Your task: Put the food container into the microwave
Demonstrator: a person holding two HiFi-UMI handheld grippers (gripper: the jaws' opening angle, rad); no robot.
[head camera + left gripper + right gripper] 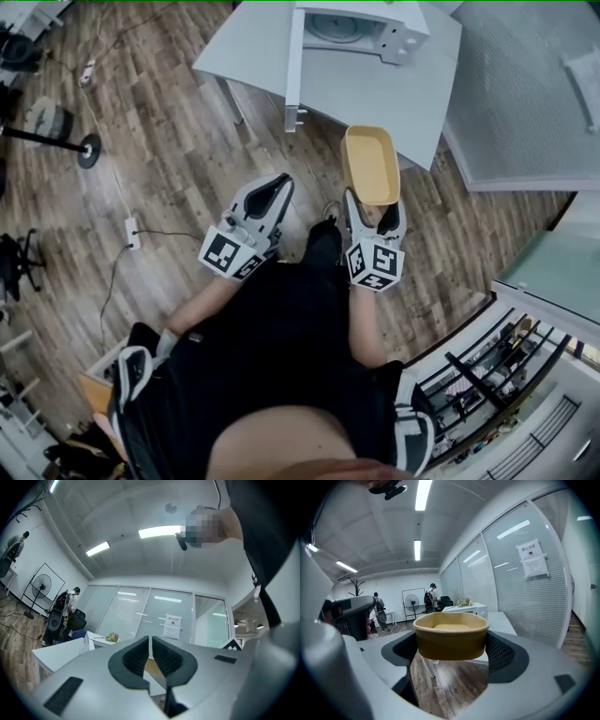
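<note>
A tan, rounded-rectangle food container (370, 166) is held out in front of me, over the wooden floor short of the table. My right gripper (373, 208) is shut on its near end; in the right gripper view the container (451, 640) sits level between the two dark pads (502, 654). My left gripper (273, 190) hangs beside it to the left, shut with nothing in it, its pads (137, 657) nearly touching. The white microwave (361, 28) stands on the white table (375, 89) ahead, its door (294, 67) swung open toward me.
A grey partition panel (520, 94) stands at the right. A floor fan (56, 131) and a power strip with cable (133, 232) lie on the wooden floor at left. Shelving (497, 375) is at lower right. People stand far off in the room (376, 606).
</note>
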